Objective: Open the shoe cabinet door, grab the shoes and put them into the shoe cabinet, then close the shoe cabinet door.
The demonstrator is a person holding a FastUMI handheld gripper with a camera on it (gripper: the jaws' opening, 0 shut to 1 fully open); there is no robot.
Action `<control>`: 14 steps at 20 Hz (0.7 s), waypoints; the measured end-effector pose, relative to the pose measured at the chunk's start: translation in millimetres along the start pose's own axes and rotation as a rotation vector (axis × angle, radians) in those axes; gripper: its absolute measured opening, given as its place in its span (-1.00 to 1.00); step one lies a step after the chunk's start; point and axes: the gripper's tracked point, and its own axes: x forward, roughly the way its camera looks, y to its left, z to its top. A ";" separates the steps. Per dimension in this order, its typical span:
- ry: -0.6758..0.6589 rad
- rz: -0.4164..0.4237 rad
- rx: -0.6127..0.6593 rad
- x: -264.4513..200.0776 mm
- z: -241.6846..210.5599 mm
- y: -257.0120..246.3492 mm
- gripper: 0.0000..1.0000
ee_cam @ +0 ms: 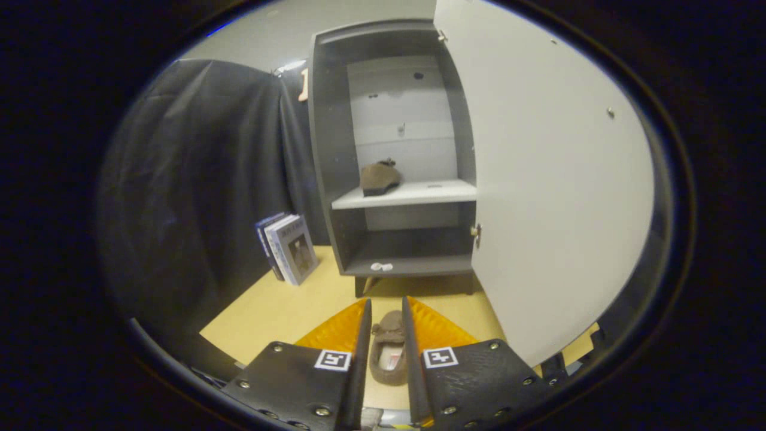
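Between fingers of gripper (pixel 386 311): brown shoe (pixel 388 347) on floor (pixel 281 311), fingers close at its sides, contact unclear. At 12 o'clock, cabinet (pixel 335 179), door (pixel 550 179) open, second shoe (pixel 379 177) on shelf (pixel 431 193).

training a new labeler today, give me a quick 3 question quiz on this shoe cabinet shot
1. True or false: the cabinet door stands open.
2. Where is the shoe that is already stowed? A) on the cabinet's bottom board B) on the white shelf C) on top of the books
3. What lies between the fingers of the hand-held gripper?

Key
1. True. The door is swung wide, showing the inside of the shoe cabinet.
2. B. One brown shoe sits on the white shelf; the books lean beside the cabinet.
3. A second brown shoe, on the yellow table. Whether both fingers press on it cannot be told.
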 end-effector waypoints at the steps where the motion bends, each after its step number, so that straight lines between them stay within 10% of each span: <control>1: 0.036 -0.003 -0.013 10.4 -18.3 2.2 -0.41; 14: 0.309 -0.048 -0.077 126.7 -177.0 22.5 -0.40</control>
